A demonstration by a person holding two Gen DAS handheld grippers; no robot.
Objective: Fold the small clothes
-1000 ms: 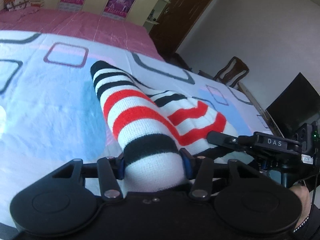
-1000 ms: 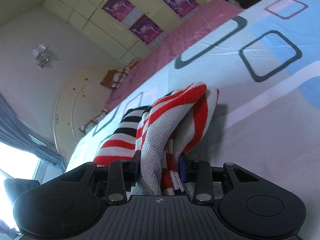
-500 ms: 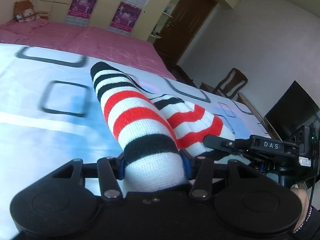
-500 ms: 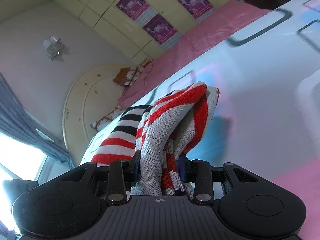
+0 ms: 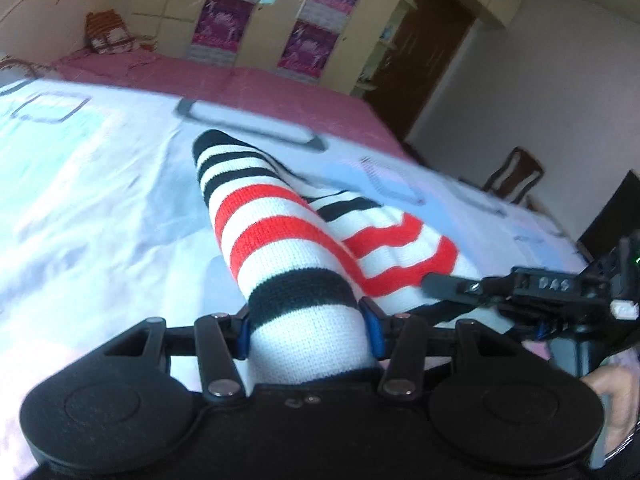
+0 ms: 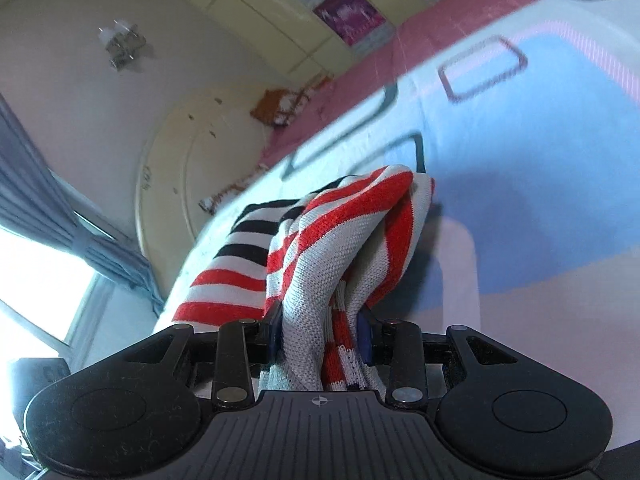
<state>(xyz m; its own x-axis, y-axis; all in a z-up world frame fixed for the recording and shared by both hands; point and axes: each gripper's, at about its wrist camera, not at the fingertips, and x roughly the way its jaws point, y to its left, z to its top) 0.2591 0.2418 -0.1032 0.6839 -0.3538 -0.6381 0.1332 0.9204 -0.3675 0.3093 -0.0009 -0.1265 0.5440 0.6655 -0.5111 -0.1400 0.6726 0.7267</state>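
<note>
Knit fabric fills both of your tongs: your left gripper [image 5: 306,332] is pinching a rolled, white-and-black end of the striped knit garment [image 5: 280,236], low in the centre of the left wrist view, and your right gripper [image 6: 320,334] is pinching a bunched fold of the same garment [image 6: 340,240], its grey-white inner face and red bands crumpled between the jaws. In the left view your right gripper [image 5: 448,284] also shows at the right edge, clamped on the garment's red-striped side. From the grips outward, the garment hangs between your hands above the patterned bedspread [image 5: 100,200], with its black-striped end sagging toward the sheet near mid-frame. Whether that far end touches the bed, you cannot tell. Expect this piece to be light, soft and stretchy; it will droop and twist rather than hold a line, and the ribbing should give decent friction. Hold it at hems or corners, not mid-panel, so the layers fall flat. Beyond the spread lie a pink sheet [image 5: 240,80] and wardrobe doors [image 5: 260,12] along the upper frame.
</note>
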